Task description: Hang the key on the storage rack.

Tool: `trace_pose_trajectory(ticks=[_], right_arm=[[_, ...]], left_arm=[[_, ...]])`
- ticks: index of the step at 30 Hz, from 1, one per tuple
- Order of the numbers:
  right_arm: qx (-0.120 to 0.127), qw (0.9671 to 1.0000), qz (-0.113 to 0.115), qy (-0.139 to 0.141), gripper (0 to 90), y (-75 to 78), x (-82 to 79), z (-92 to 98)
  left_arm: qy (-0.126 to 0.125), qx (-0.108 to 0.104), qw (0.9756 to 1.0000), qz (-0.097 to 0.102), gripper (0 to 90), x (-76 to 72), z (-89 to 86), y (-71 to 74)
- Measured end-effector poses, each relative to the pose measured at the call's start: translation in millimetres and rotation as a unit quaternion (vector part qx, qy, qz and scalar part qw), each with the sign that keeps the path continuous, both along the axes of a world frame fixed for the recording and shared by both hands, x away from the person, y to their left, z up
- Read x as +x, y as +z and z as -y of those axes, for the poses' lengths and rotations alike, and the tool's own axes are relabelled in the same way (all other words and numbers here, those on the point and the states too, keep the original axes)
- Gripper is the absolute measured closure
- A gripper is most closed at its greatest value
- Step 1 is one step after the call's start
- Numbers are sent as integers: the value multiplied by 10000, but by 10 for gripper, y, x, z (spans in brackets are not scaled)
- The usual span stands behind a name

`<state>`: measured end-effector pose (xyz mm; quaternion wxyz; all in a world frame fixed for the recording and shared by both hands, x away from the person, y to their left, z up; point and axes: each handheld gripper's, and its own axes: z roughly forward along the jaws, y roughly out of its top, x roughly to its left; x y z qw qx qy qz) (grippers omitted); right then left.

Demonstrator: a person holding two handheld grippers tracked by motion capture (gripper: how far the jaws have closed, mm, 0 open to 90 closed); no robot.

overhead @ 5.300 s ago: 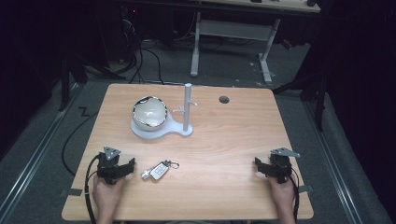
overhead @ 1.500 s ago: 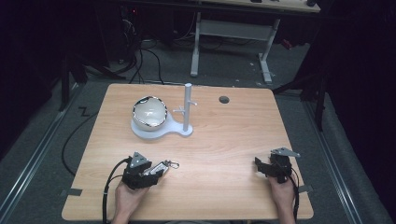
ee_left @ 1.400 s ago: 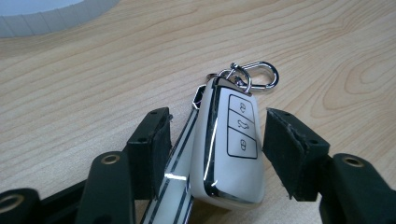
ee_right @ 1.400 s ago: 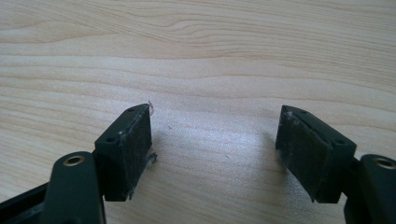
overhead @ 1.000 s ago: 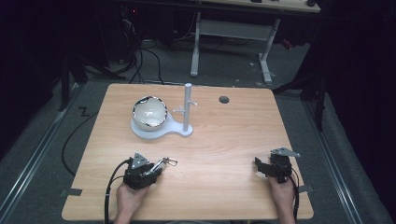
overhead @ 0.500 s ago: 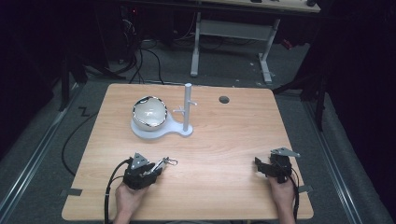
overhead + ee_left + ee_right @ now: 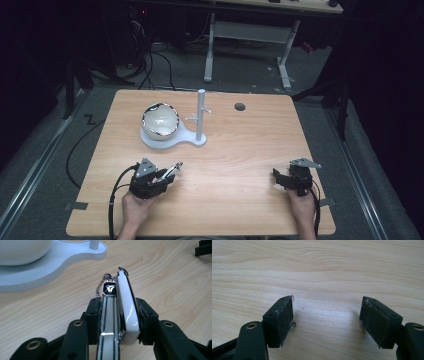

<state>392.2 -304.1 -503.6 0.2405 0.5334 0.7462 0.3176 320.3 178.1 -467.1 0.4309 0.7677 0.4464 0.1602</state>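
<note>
A white, glossy car key fob with a chrome edge (image 7: 127,307) sits pinched between the two black jaws of the left gripper (image 7: 117,315), and a second flat white piece with dark stripes and a small black emblem tag (image 7: 109,288) is clamped alongside it. The left gripper view shows this pairing and the emblem plainly. In the high view the key fob (image 7: 167,172) reads only as a small pale sliver with metal at its tip, jutting from the left gripper (image 7: 159,179) toward the white stand.

That white flat-based stand with an upright post (image 7: 200,116) is the landmark: the fob lies on the person's side of it, well apart, above the light wooden table (image 7: 240,150). A white round bowl with a shiny rim (image 7: 160,121) rests on the stand's base beside the post; in the left gripper view just its lower curve (image 7: 22,251) and the base edge appear.

Far to the right of the stand, the right gripper (image 7: 285,179) rests near the table's front edge. The right gripper view shows its jaws spread wide with bare wood between them, holding nothing (image 7: 327,320). A small dark round hole (image 7: 240,106) lies just behind and right of the post.
</note>
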Motion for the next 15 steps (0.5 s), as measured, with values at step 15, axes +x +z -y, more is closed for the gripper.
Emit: trace_pose_trajectory(ticks=[15], right_arm=[[0, 10000, -1, -3, 271, 0, 0, 0]], left_arm=[[-143, -323, 9992, 174, 608, 95, -65, 311]])
